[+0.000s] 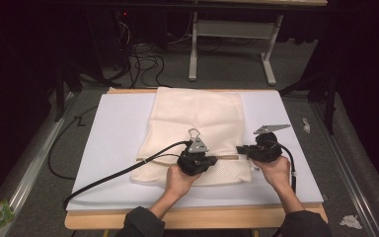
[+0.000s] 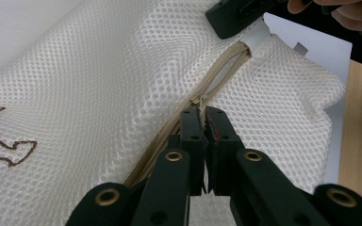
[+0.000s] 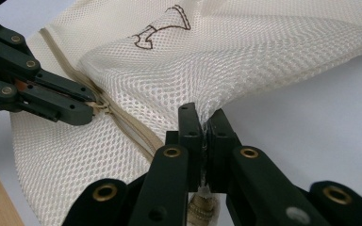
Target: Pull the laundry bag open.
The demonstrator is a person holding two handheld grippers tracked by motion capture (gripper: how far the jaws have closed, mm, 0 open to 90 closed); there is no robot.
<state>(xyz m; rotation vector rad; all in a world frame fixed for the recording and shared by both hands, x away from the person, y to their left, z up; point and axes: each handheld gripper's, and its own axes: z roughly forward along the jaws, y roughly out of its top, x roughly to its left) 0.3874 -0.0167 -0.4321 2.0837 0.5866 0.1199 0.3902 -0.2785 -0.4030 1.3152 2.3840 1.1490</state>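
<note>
The left gripper (image 2: 202, 117) is pinching the zipper pull (image 2: 197, 100) of the mesh bag (image 1: 197, 118). The right gripper (image 3: 203, 123) is clamping the bag's end beside the zipper (image 3: 122, 125). Next, I reckon, comes a steady pull along it.

Dim rm, grey floor (image 1: 217, 69), white desk frame (image 1: 237, 29).

Your cream mesh laundry bag (image 1: 197, 123) lies flat on the white tabletop (image 1: 113, 143), its beige zipper (image 2: 217, 82) running across the near end.

Table (image 1: 197, 217) – white sheet (image 1: 113, 143) – mesh bag (image 1: 197, 113).
</note>
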